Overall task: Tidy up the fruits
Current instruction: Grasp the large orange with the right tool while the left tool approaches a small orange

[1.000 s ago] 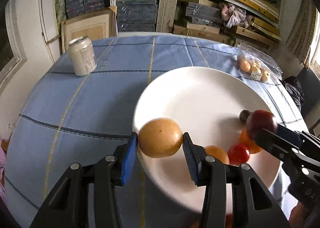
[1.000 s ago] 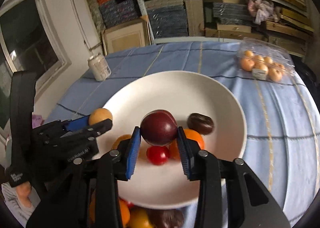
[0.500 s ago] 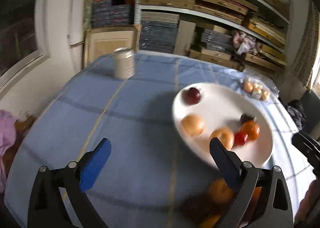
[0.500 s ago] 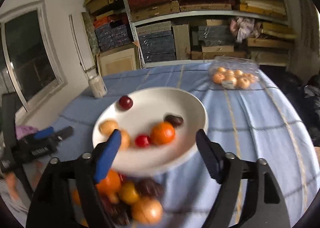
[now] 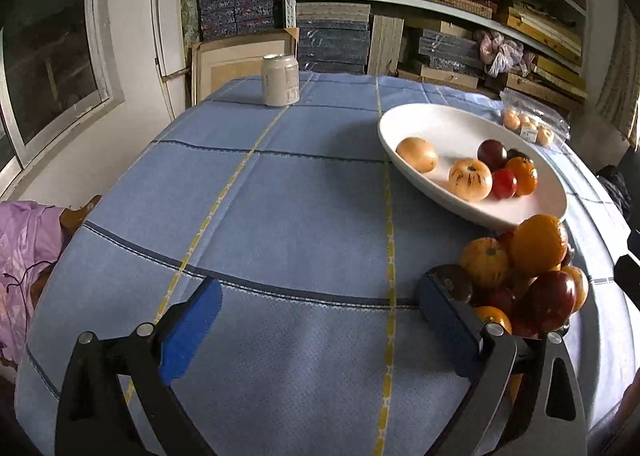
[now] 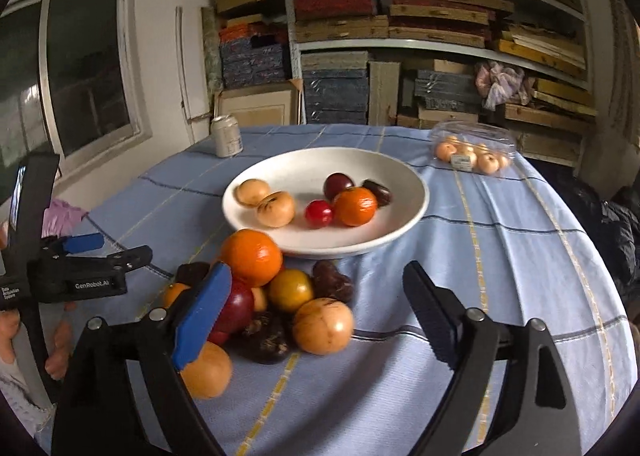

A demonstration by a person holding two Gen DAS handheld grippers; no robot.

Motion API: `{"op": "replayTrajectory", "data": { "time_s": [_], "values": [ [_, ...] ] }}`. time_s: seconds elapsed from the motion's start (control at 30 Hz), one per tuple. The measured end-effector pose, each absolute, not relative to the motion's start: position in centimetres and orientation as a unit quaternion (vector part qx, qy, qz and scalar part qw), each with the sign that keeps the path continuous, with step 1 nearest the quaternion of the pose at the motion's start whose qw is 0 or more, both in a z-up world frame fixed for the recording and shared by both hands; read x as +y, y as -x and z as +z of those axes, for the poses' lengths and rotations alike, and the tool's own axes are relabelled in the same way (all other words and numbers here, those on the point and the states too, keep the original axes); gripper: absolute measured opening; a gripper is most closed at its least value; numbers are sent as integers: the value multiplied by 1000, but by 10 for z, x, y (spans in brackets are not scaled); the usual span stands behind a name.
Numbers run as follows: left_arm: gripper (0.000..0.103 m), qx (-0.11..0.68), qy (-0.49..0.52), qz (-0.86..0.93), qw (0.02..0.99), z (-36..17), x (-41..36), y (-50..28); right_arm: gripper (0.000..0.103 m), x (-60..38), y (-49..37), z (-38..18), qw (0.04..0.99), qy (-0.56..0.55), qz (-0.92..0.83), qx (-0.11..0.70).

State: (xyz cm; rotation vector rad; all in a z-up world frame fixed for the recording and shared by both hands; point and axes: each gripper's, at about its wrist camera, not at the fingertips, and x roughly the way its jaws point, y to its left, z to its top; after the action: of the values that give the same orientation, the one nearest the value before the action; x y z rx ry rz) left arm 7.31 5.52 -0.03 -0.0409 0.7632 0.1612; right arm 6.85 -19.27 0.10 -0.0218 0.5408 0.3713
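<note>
both grippers empty and spread wide; left gripper [image 5: 316,326] hangs over bare blue cloth [image 5: 280,216], right gripper [image 6: 316,310] hovers over the near pile of loose fruit [image 6: 276,296], which sits touching the near rim of the white plate [image 6: 404,224]; six fruits already in the plate. next pick looks like the tan fruit [image 6: 323,325] at the pile's near right edge; come straight down, straddle its widest part, close gently so the big orange [image 6: 251,257] stacked above doesn't roll off.
</note>
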Motion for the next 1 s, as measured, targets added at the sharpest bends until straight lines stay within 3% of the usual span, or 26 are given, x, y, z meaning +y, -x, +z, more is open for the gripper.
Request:
{"op": "replayTrajectory", "data": {
  "time_s": [0.17,0.23,0.3,0.53,0.67,1.0],
  "values": [
    [99,368,14,85,926,0,55,-74,84,-162,-85,0,935,15,193,296],
    [99,367,14,86,926,1,55,-74,69,-152,-94,-6,927,17,197,319],
    [99,367,14,86,926,2,54,-74,62,-147,-103,-11,920,14,198,339],
    [99,362,13,75,929,6,52,-73,60,-143,-120,-16,908,-10,213,360],
    [99,359,-3,71,931,6,45,-71,47,-137,-119,-18,908,4,222,356],
    [99,342,-21,-14,939,10,22,-61,46,-204,-102,9,927,-83,198,308]
  ]
}}
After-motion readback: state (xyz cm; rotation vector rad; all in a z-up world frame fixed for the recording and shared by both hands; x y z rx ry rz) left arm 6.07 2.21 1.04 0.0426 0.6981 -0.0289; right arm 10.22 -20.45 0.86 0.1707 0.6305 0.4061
